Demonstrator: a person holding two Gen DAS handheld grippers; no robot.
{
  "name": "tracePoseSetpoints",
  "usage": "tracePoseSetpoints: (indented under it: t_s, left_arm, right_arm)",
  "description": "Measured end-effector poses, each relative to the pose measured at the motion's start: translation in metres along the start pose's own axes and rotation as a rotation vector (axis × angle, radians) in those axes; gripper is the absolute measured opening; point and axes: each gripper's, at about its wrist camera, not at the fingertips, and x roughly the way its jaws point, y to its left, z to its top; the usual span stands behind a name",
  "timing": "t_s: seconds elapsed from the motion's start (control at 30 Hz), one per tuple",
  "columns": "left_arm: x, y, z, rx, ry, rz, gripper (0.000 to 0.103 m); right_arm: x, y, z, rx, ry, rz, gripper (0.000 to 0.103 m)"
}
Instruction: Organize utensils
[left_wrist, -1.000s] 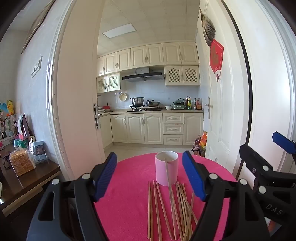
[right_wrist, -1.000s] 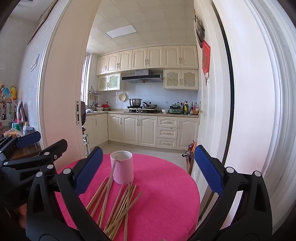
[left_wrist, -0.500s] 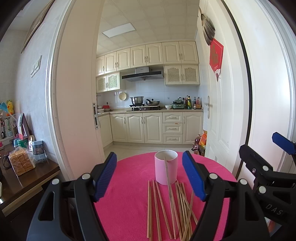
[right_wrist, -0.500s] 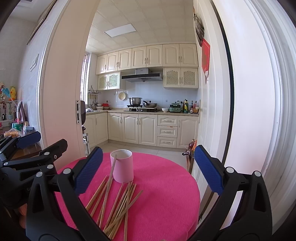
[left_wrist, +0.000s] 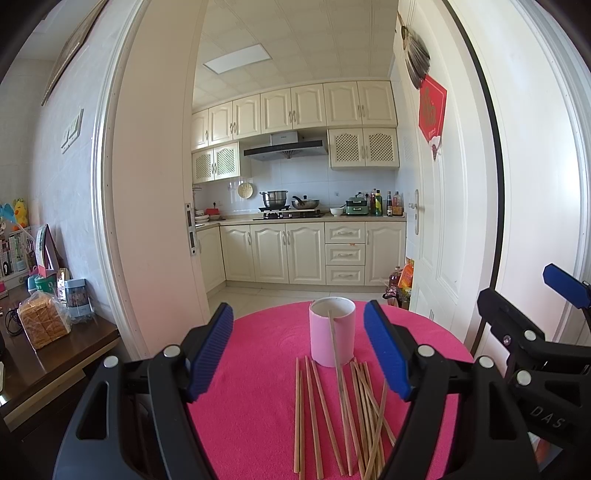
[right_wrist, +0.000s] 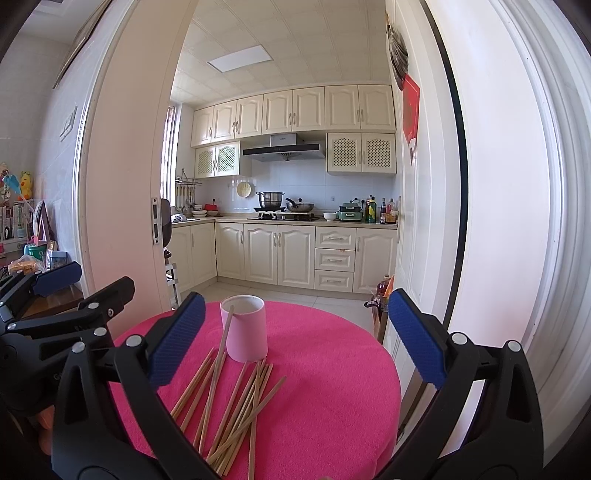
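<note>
Hovering with both my jaws wide apart and empty, I next need to grab a chopstick (left_wrist: 325, 406) and drop it in the pink cup (left_wrist: 331, 334).

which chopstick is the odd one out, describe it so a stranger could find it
Start at the round pink table, then find the pink cup near its far edge. Loose chopsticks lie flat in front of it; the odd chopstick alone leans against the cup's front, its tip up at the rim.
</note>
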Motion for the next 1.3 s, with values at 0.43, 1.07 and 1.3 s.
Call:
tracePoseSetpoints:
  t_s: [0.43,1.07,1.3]
  left_arm:
    - [0.0,0.0002,-0.0002,0.001,0.001,0.0,0.072]
    - [-0.0004,0.0027,0.0012,0.007,0.002,0.003,0.072]
    - [0.0008,0.0049,0.0021,0.005,0.006,0.006,0.072]
  right_arm:
    - [0.0003,-0.0003,0.0001,0.002,0.003,0.001,0.097]
    - [0.0058,-0.0001,0.0023,0.008,0.009,0.0,0.097]
    - [0.0073,0.0004,0.0013,0.006,0.012,0.001,0.097]
